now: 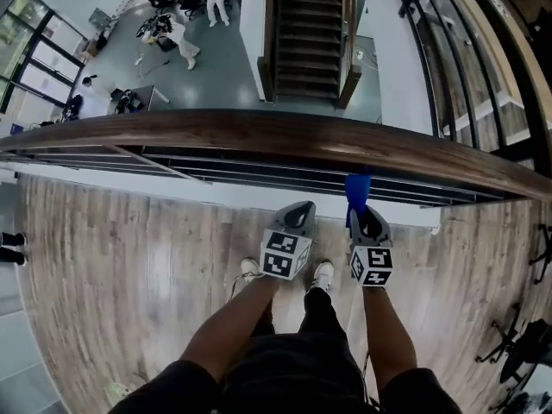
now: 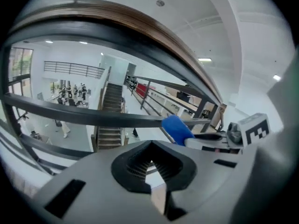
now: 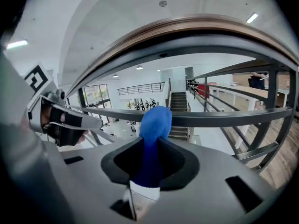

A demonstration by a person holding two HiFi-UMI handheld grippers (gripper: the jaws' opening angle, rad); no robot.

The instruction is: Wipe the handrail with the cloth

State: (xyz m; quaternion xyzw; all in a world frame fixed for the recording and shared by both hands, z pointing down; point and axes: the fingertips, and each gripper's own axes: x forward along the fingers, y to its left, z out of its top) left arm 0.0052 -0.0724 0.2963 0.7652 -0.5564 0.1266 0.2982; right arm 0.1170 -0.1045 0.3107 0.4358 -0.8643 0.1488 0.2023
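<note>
Your right gripper clamps the blue cloth between its jaws, the end poking up mid-frame under the handrail. Your left gripper is closed, empty.

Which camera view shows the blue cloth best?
The right gripper view: the blue cloth sits large, clamped by the right gripper. The head view shows a small strip by the handrail; the left gripper view only its tip.

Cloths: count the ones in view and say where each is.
1. The blue cloth is clamped in the right gripper's tongs, pointing up below the wooden handrail. The left gripper holds none; no other cloth shows.
</note>
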